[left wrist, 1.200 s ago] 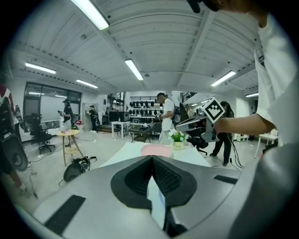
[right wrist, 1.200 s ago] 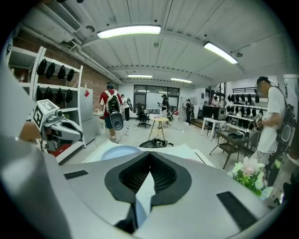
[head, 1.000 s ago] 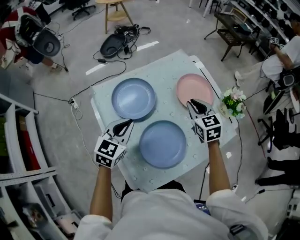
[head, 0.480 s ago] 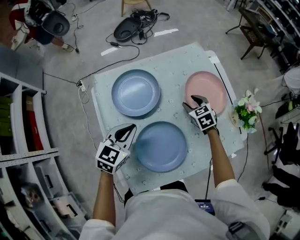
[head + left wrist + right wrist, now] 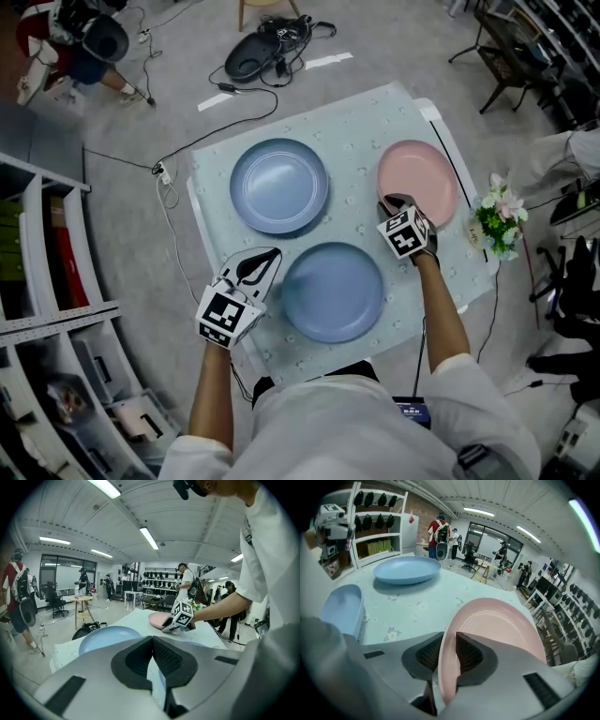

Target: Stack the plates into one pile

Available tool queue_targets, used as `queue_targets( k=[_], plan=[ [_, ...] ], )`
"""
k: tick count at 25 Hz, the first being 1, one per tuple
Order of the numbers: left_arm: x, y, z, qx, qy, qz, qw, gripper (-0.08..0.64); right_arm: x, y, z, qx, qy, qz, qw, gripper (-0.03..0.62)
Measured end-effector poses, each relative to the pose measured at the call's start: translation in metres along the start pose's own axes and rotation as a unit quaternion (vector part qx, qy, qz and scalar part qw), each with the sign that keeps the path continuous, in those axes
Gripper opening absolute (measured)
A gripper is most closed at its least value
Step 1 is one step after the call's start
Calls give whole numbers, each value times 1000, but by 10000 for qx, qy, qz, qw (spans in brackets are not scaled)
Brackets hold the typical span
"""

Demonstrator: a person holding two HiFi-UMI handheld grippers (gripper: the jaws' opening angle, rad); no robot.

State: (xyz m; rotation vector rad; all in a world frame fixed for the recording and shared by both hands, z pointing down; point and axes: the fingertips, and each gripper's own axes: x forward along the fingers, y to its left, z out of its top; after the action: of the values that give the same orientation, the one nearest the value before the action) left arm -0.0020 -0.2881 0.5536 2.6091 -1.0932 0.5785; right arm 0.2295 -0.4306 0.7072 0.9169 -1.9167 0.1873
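Cloth-covered table (image 5: 356, 131) — far blue plate (image 5: 278, 186), near blue plate (image 5: 333, 292), pink plate (image 5: 418, 178).

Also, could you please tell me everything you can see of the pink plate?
The pink plate is round, shallow and smooth, perhaps matte plastic or ceramic, with faint rings inside a raised rim, and empty. It lies at the table's right edge. The right hand-held gripper has its near rim between its jaws, which have just been closing and now pinch it; nothing else touches it.

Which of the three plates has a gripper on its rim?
The round pink plate: the right gripper, whose jaws have just been closing, clamps its near rim. Both blue plates lie free.
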Motion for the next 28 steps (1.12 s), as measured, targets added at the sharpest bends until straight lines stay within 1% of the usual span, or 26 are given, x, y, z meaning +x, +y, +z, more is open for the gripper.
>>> queue_targets(
  k=[3, 6, 7, 8, 12, 15, 18, 20, 23, 28],
  plan=[
    [-11, 4, 3, 73, -94, -87, 9999, 18, -11, 2, -4, -299, 211, -337, 9988, 63],
    [-26, 9, 6, 83, -236, -209, 9995, 18, -32, 5, 0, -729, 280, -600, 9951, 43],
    [-32, 10, 7, 77, -303, -259, 9992, 18, -41, 7, 4, -787, 268, -658, 9944, 38],
    [-37, 10, 9, 81, -365, -303, 9988, 18, -50, 10, 7, -747, 236, -685, 9946, 37],
    [-59, 9, 16, 256, -575, -424, 9971, 18, -92, 26, 14, -190, 43, -720, 9972, 40],
    [-79, 9, 23, 404, -725, -504, 9953, 18, -130, 46, 20, 11, -109, -911, 9958, 41],
    [-97, 9, 29, 487, -878, -565, 9933, 17, -168, 72, 31, -8, -239, -1141, 9932, 40],
    [-108, 6, 32, 555, -965, -639, 9917, 18, -190, 94, 40, -116, -319, -1246, 9916, 40],
    [-121, -1, 34, 684, -1062, -791, 9888, 18, -217, 129, 51, -297, -396, -1326, 9899, 41],
    [-140, -9, 39, 830, -1232, -974, 9841, 18, -248, 183, 66, -332, -556, -1411, 9879, 43]
  ],
)
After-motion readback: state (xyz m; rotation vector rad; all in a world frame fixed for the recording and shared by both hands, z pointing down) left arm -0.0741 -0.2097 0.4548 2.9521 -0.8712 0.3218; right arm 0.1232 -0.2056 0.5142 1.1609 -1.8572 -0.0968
